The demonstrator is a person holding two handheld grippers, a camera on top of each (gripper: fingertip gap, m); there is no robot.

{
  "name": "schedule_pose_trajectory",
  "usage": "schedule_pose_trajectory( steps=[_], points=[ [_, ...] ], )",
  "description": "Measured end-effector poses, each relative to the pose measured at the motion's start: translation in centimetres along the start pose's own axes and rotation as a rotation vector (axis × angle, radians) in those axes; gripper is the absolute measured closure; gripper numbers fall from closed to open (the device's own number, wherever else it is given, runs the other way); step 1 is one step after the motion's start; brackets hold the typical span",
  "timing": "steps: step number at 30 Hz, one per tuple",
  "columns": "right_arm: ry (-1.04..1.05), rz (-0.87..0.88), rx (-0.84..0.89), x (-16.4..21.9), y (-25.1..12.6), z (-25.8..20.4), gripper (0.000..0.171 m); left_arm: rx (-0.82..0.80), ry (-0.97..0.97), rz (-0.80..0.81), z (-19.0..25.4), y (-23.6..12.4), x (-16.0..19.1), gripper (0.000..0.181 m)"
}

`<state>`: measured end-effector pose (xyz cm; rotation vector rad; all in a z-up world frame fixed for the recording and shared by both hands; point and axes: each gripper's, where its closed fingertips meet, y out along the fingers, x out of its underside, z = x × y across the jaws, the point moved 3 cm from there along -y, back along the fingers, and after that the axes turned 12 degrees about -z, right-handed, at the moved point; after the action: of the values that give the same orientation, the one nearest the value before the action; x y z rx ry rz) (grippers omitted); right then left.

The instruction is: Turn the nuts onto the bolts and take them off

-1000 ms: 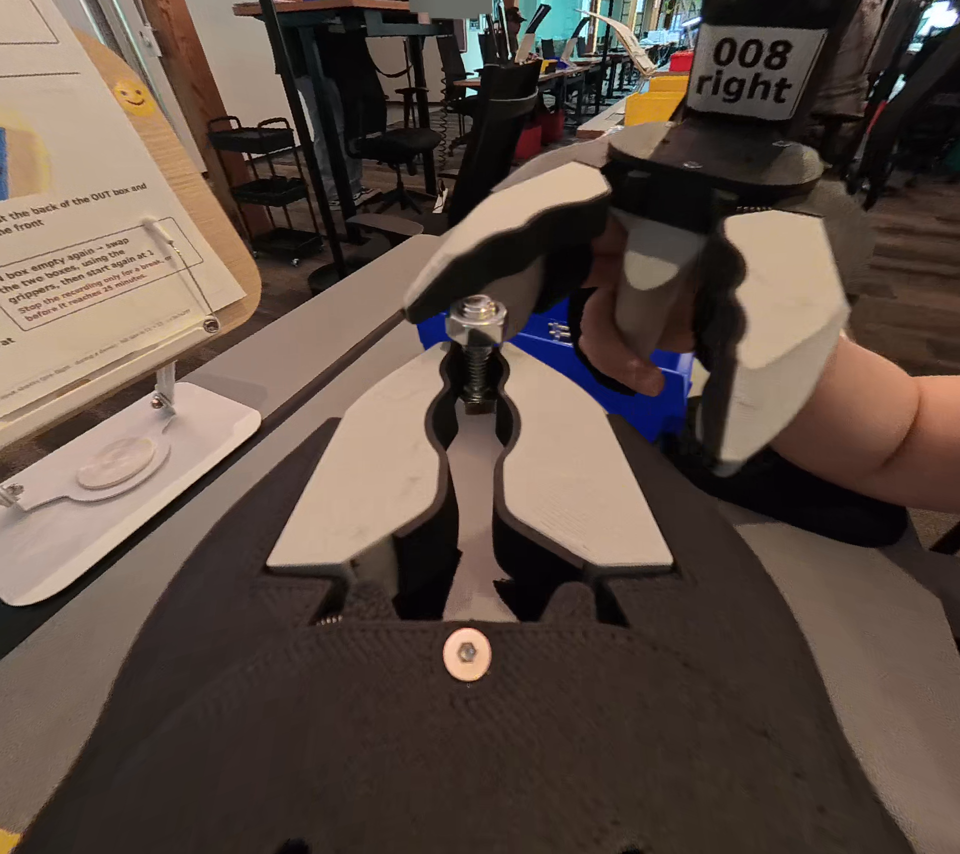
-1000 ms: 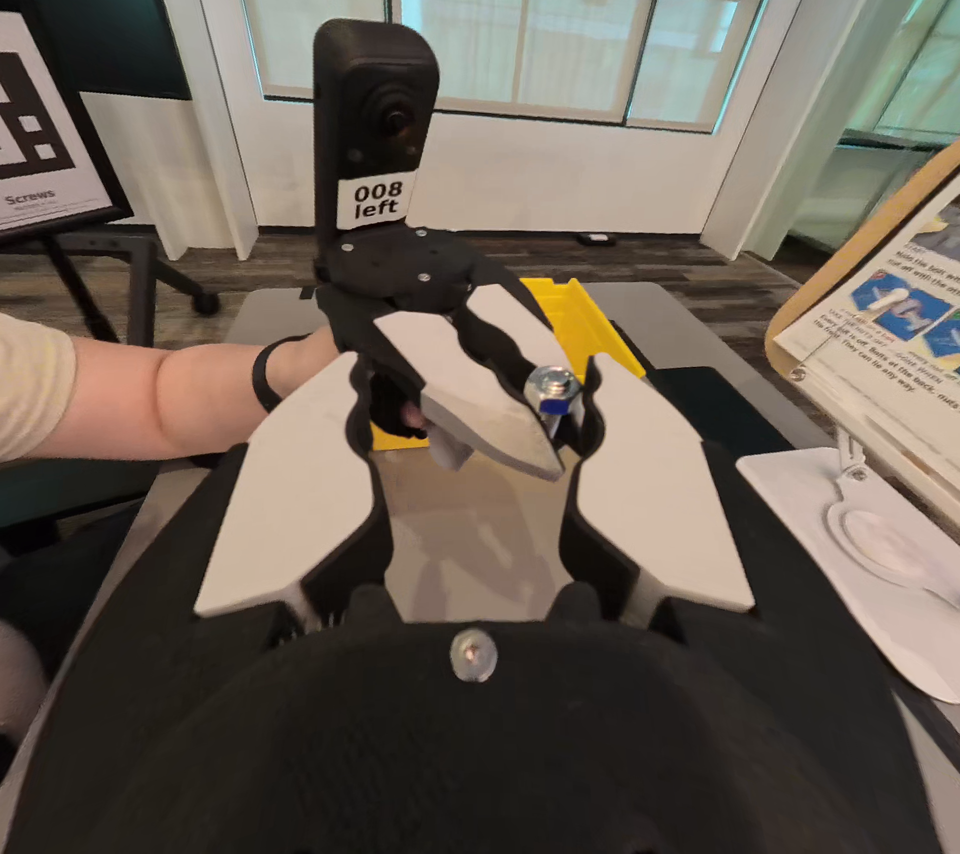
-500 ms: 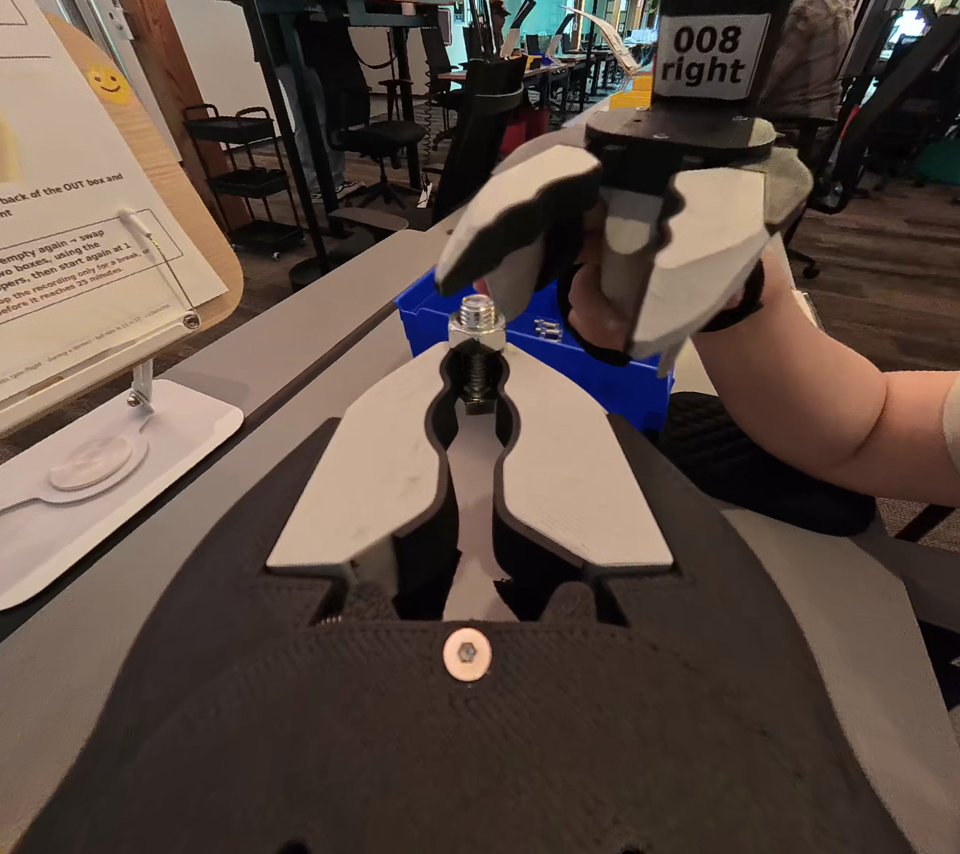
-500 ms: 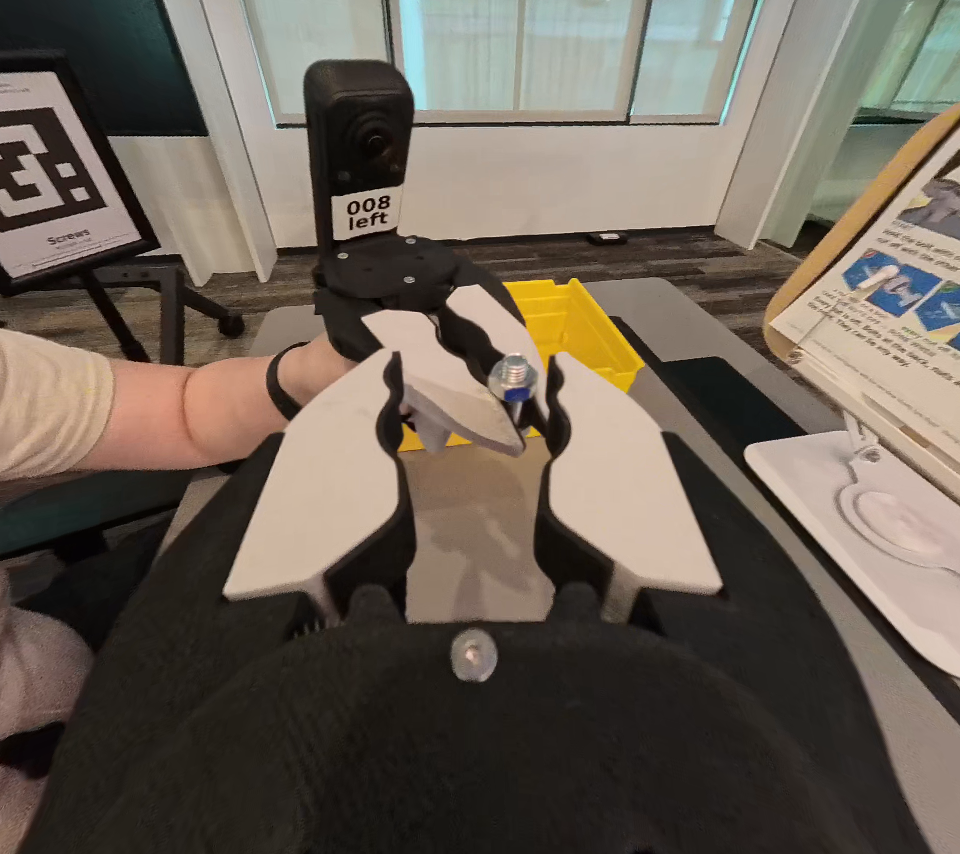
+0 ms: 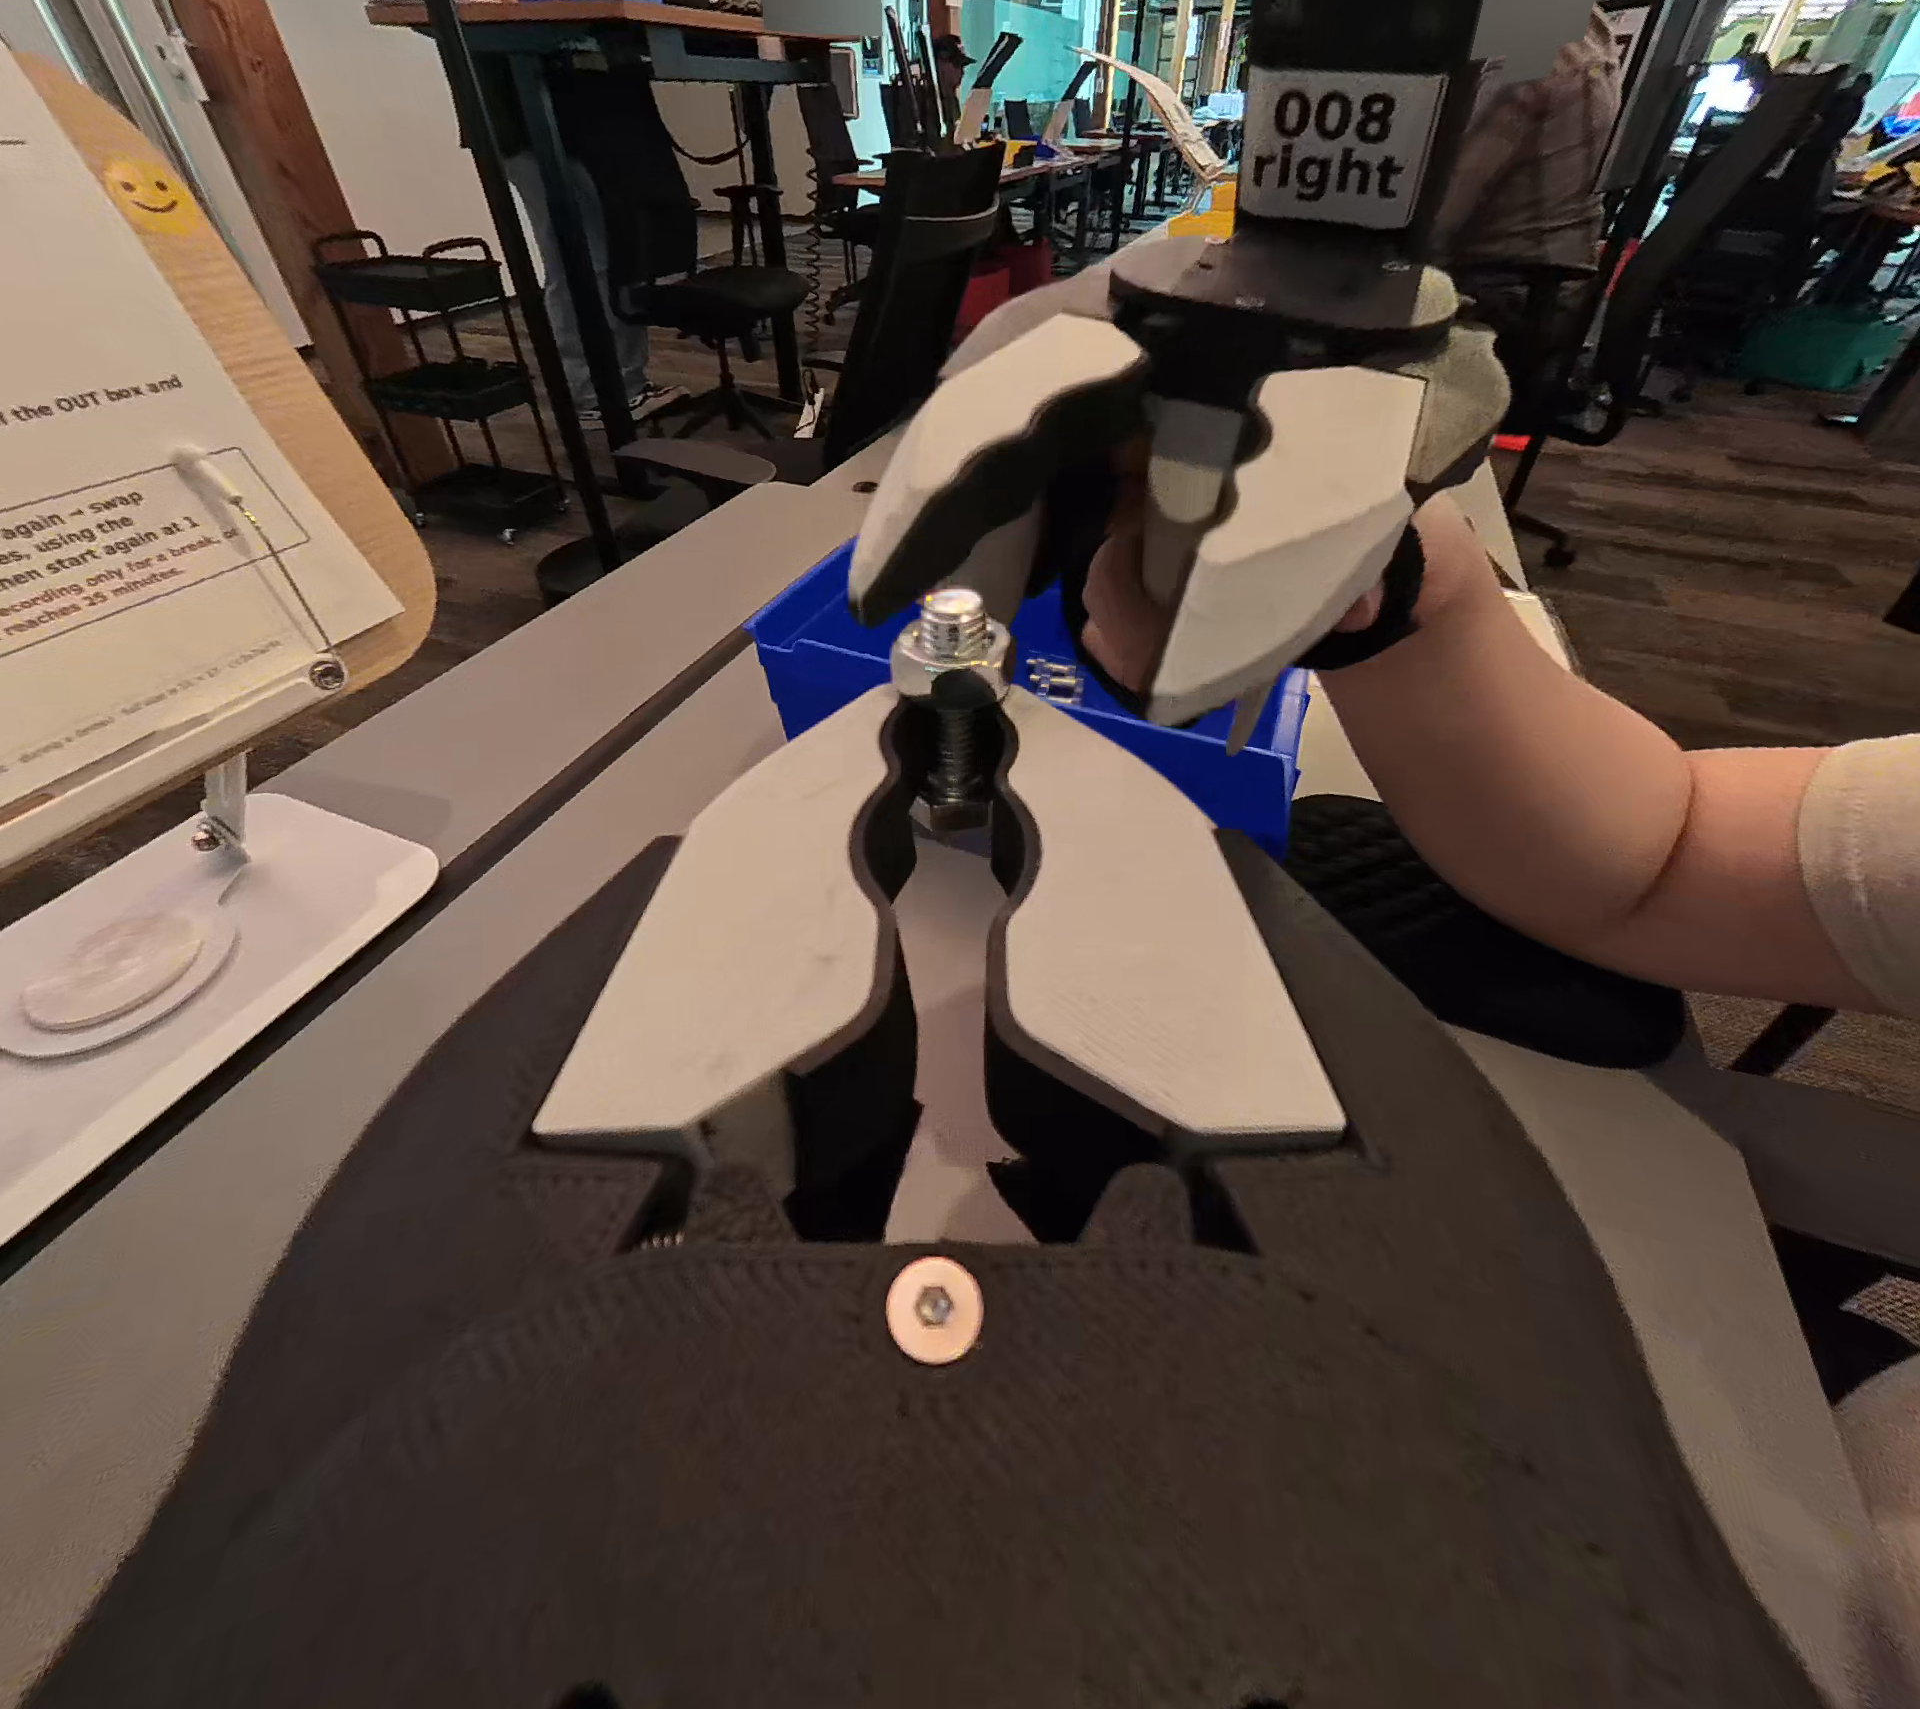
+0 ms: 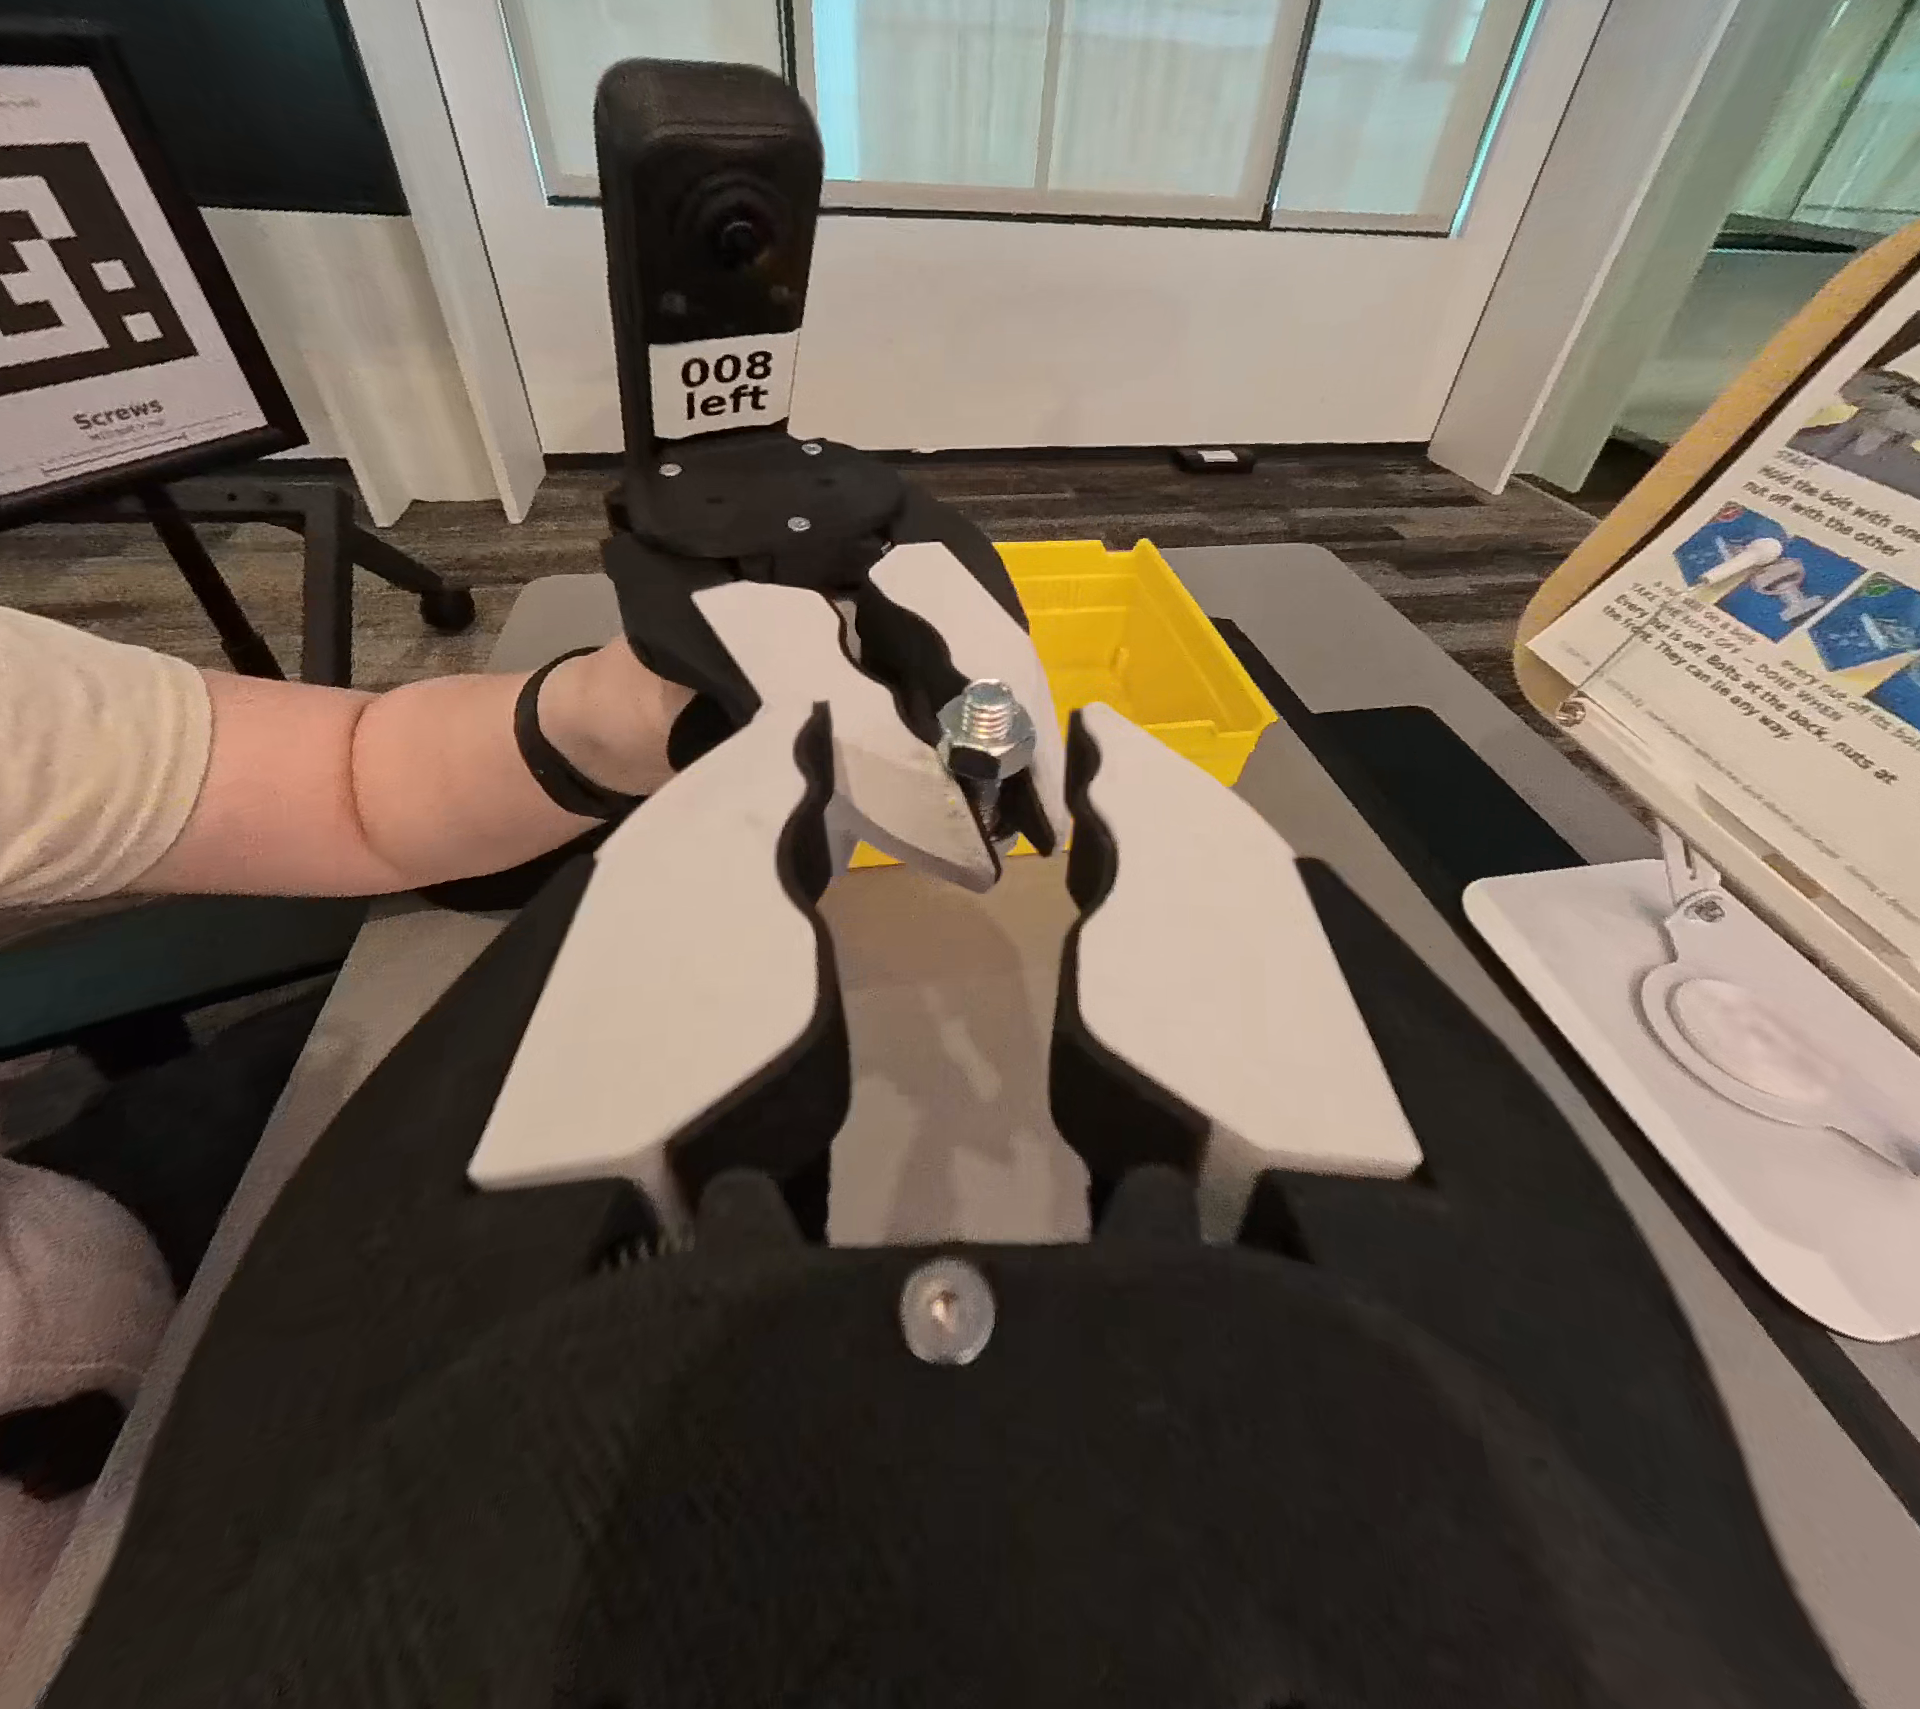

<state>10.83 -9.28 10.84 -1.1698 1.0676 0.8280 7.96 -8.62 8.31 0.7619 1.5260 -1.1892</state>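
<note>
- Left wrist view puts my left gripper [image 5: 951, 760] dead centre, its white fingers [image 5: 758, 921] clamped together on the dark threaded shank of a steel bolt [image 5: 954, 750]. The bolt stands upright in the notch near the fingertips, its hex head low in the gap and its bright zinc tip pointing up.
- I see a shiny silver hex nut [image 5: 949, 660] sitting on the thread just above my fingertips, with a short stub of bright thread poking out over it.
- My right gripper [image 5: 1049, 620] hangs beyond and above the bolt, tilted down. Its white fingers [image 5: 977, 480] are spread apart and hold nothing; the nearer fingertip is just over the bolt's tip, and I cannot tell whether it touches.
- A blue plastic bin [image 5: 1195, 750] stands on the grey bench [image 5: 582, 724] right behind the bolt, and a few small metal parts show inside it.
- From the right wrist view, the same nut [image 6: 987, 743] and bolt [image 6: 984, 714] stand between my own parted fingers [image 6: 686, 953], slightly nearer the right-hand one and touching neither.
- A yellow plastic bin [image 6: 1164, 672] sits behind the left gripper [image 6: 1003, 838] in that view.
- A white instruction sheet on a wooden board with a white stand [image 6: 1714, 693] stands at the bench's edge.
</note>
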Motion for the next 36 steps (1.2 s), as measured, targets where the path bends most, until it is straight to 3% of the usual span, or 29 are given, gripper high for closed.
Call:
schedule_pose_trajectory(
  steps=[3,4,5,6,10,18,23,26,28,32,36],
  points=[
    [0.024,-0.033,-0.045,-0.1,0.0,-1.0,0.118,-0.044,-0.003,0.005,-0.7,-0.4,0.0,0.172],
    [0.012,-0.054,-0.061,-0.1,-0.2,-1.4,0.124,-0.045,-0.010,0.003,-0.7,-0.5,-0.1,0.171],
    [-0.008,-0.073,-0.103,0.0,-0.5,-2.0,0.152,-0.054,-0.016,0.009,-0.9,-0.7,-0.2,0.172],
    [-0.006,-0.072,-0.110,-0.1,-0.7,-2.1,0.155,-0.059,-0.016,0.012,-1.0,-0.7,-0.2,0.172],
    [-0.030,-0.030,0.066,-0.2,-0.4,0.0,0.141,-0.024,-0.009,0.002,-0.4,-0.4,-0.1,0.172],
    [0.060,0.017,0.001,-0.2,-0.2,0.4,0.157,0.014,0.017,-0.016,0.7,0.1,0.0,0.172],
    [0.076,0.024,-0.041,-0.2,-0.4,0.6,0.158,0.055,0.003,-0.016,0.9,0.1,-0.1,0.172],
    [0.176,0.046,-0.106,-0.1,-0.6,1.0,0.158,0.118,-0.041,-0.018,1.2,-0.1,-0.3,0.164],
    [0.213,0.043,-0.097,0.3,-0.8,1.9,0.159,0.089,-0.090,-0.027,0.5,-0.1,-0.3,0.126],
    [0.254,-0.001,-0.067,1.1,-2.2,3.4,0.161,0.111,-0.129,-0.034,-0.1,-0.6,-0.2,0.128],
    [0.263,-0.158,0.077,3.2,-7.4,5.8,0.161,0.117,-0.152,-0.052,-0.4,-1.1,-0.1,0.133]
  ],
)
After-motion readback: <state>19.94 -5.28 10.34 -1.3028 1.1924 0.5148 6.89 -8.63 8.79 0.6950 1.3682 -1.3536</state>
